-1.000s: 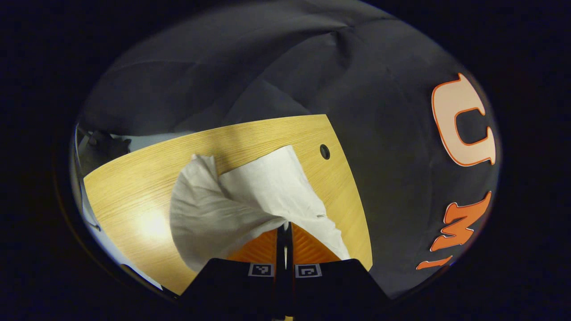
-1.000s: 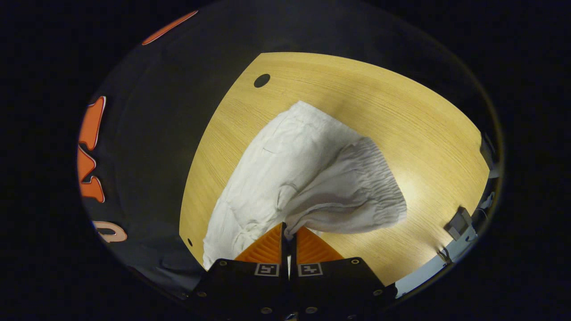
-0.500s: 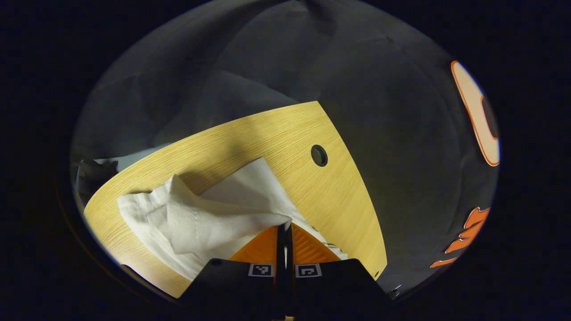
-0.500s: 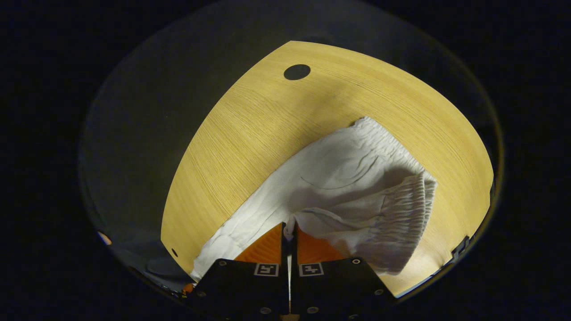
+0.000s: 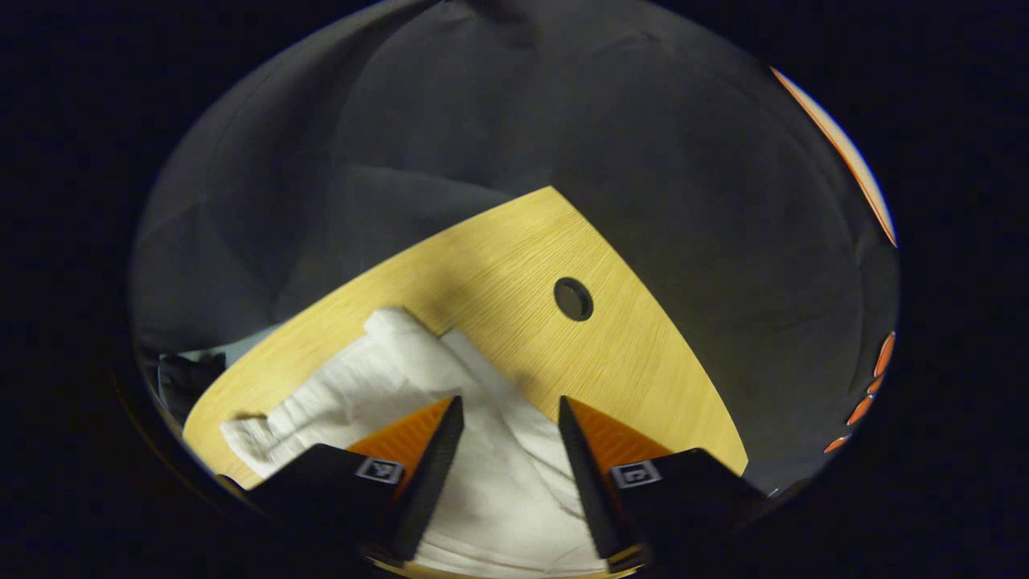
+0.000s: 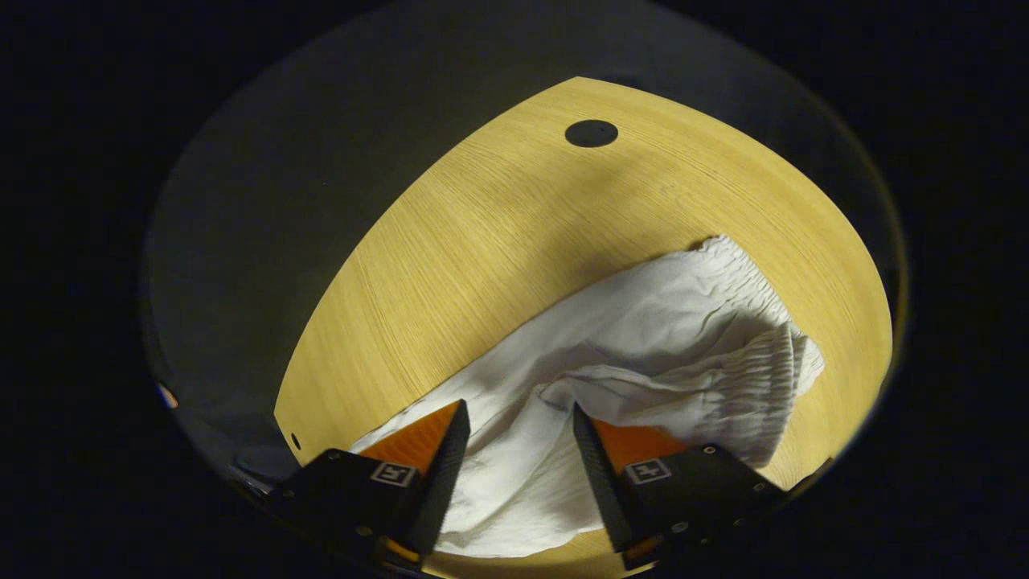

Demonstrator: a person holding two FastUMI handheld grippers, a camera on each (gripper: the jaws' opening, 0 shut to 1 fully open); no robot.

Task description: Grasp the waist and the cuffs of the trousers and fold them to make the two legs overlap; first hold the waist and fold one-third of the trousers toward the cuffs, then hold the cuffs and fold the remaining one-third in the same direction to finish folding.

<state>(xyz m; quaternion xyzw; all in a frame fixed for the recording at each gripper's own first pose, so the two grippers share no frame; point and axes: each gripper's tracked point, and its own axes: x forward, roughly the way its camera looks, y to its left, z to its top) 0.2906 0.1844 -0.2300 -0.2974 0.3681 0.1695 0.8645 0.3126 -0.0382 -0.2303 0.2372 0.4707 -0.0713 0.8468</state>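
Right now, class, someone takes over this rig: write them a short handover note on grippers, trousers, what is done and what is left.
Left gripper: open over the trousers, holding nothing.
Right gripper: open, just above the cloth near the elastic waist.
Trousers lie bunched on the wooden table, one layer over the other, wrinkled.
Done: legs laid together, it seems.
Left: fold the waist third toward the cuffs, then the cuff third.
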